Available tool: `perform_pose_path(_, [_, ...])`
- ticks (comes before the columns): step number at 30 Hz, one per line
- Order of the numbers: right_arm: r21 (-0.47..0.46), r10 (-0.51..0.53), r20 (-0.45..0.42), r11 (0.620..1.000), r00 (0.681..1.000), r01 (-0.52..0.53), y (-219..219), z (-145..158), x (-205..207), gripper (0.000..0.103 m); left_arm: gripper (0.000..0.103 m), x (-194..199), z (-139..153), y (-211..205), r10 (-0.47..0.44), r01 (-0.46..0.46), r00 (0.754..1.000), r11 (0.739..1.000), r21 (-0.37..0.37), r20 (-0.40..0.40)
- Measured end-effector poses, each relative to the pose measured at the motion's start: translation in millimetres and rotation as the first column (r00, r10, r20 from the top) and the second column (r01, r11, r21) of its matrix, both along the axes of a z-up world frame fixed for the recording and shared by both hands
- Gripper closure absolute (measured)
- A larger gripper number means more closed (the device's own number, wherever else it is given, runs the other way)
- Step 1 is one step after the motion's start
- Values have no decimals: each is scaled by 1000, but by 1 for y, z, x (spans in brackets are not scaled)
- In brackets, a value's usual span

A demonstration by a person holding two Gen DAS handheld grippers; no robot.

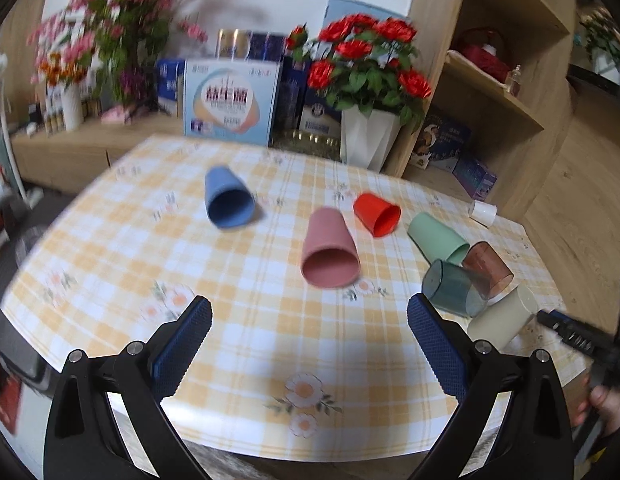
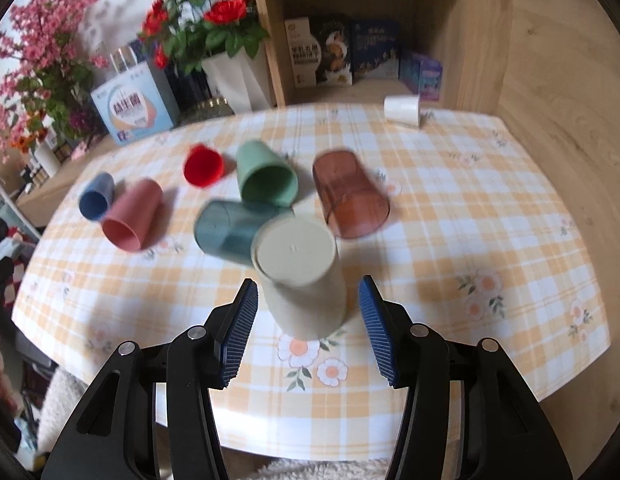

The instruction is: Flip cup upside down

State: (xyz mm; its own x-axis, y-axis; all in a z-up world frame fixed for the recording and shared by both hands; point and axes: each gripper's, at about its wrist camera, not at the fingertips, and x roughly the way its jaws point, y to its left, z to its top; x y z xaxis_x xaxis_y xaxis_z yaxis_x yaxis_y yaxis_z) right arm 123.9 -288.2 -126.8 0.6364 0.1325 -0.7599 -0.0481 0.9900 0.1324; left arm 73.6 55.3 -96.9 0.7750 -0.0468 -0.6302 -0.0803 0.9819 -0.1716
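A beige cup stands upside down on the checked tablecloth, its base facing up, between the open fingers of my right gripper, which do not touch it. It also shows in the left wrist view. Several cups lie on their sides: blue, pink, red, green, clear teal and clear brown. My left gripper is open and empty above the table's near edge.
A white cup lies at the far right of the table. Flower vases and boxes stand behind the table. A wooden shelf unit is at the back right.
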Motion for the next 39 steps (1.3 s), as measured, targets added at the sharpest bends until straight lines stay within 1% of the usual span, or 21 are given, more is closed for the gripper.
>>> perform_pose_path(1, [1, 0, 19, 1000, 1000, 0, 0, 9, -2, 51, 7, -2, 8, 0, -6, 6, 1000, 1000, 27, 16])
perform_pose_path(3, [-2, 0, 55, 1000, 998, 1, 0, 25, -7, 41, 7, -6, 23, 1, -14, 11, 999, 997, 71, 43])
perform_pose_path(4, [1, 4, 90, 1000, 996, -4, 1, 39, -11, 40, 7, -10, 34, 2, -20, 14, 998, 996, 93, 64])
perform_pose_path(6, [4, 14, 156, 1000, 988, -15, 2, 62, -22, 30, 6, -15, 48, 3, -27, 17, 995, 994, 113, 92])
perform_pose_path(7, [2, 14, 179, 1000, 984, -14, 2, 71, -25, 27, 6, -19, 57, 4, -32, 18, 993, 992, 127, 110])
perform_pose_path(8, [2, 13, 207, 1000, 978, -14, 1, 80, -30, 20, 6, -22, 64, 4, -37, 21, 992, 991, 136, 122])
perform_pose_path(9, [5, 15, 230, 1000, 973, -17, 1, 89, -34, 16, 6, -26, 71, 4, -48, 29, 989, 989, 143, 137])
perform_pose_path(11, [2, 13, 264, 1000, 964, -14, 2, 105, -42, 16, 6, -33, 84, 3, -67, 43, 984, 988, 149, 163])
perform_pose_path(14, [-8, 10, 289, 1000, 957, -8, 6, 120, -51, 16, 6, -41, 98, 0, -61, 31, 981, 986, 162, 183])
perform_pose_path(18, [-8, 25, 317, 1000, 948, -23, 13, 134, -63, 16, 6, -47, 106, -6, -73, 41, 979, 985, 165, 193])
perform_pose_path(21, [-8, 38, 332, 999, 943, -37, 17, 142, -72, 16, 6, -50, 109, -12, -76, 38, 975, 982, 183, 207])
perform_pose_path(23, [-6, 41, 339, 999, 940, -41, 18, 145, -73, 16, 6, -51, 111, -17, -87, 45, 973, 981, 191, 215])
perform_pose_path(28, [-4, 43, 350, 999, 936, -44, 19, 150, -77, 16, 6, -54, 115, -21, -99, 60, 971, 982, 179, 218])
perform_pose_path(39, [-6, 42, 344, 999, 938, -42, 20, 149, -77, 16, 6, -58, 120, -26, -102, 60, 970, 980, 187, 221])
